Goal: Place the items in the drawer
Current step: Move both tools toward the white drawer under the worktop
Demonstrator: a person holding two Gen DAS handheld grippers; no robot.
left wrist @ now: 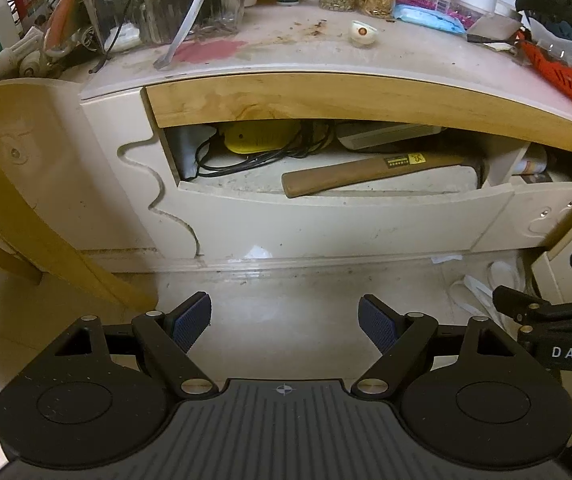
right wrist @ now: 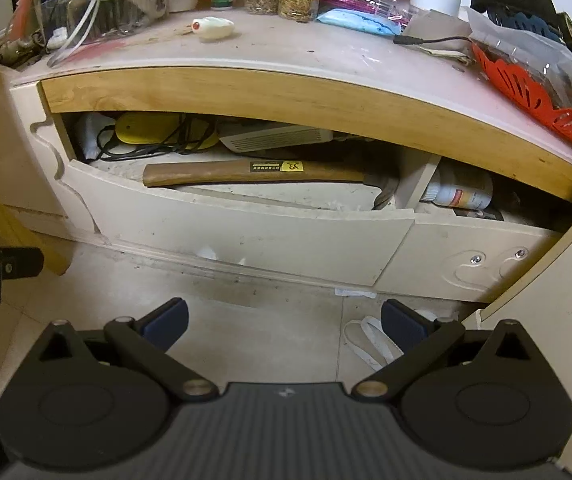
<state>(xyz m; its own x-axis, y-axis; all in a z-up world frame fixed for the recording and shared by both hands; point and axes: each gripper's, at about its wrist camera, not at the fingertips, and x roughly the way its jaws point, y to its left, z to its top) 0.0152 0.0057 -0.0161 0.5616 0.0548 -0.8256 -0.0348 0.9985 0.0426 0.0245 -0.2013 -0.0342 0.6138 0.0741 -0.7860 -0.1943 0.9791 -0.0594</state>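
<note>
The cream drawer (left wrist: 326, 220) (right wrist: 245, 236) stands pulled open under the wooden desk edge. Inside lie a wooden-handled hammer (left wrist: 370, 172) (right wrist: 253, 171), a yellow device (left wrist: 257, 138) (right wrist: 145, 130) with black cables, and a white slotted box (left wrist: 386, 136) (right wrist: 277, 138). A small white bottle with a red tip (left wrist: 363, 33) (right wrist: 213, 27) lies on the desk top. My left gripper (left wrist: 284, 322) is open and empty, held above the floor in front of the drawer. My right gripper (right wrist: 284, 322) is open and empty, also back from the drawer front.
The desk top (left wrist: 366, 56) is cluttered with jars, cables, a clear bin (left wrist: 157, 12), a blue packet (right wrist: 358, 22) and an orange basket (right wrist: 526, 96). A wooden chair (left wrist: 25, 200) stands at left. A second drawer section at right holds a bottle (right wrist: 462, 194). White slippers (right wrist: 370, 340) lie on the floor.
</note>
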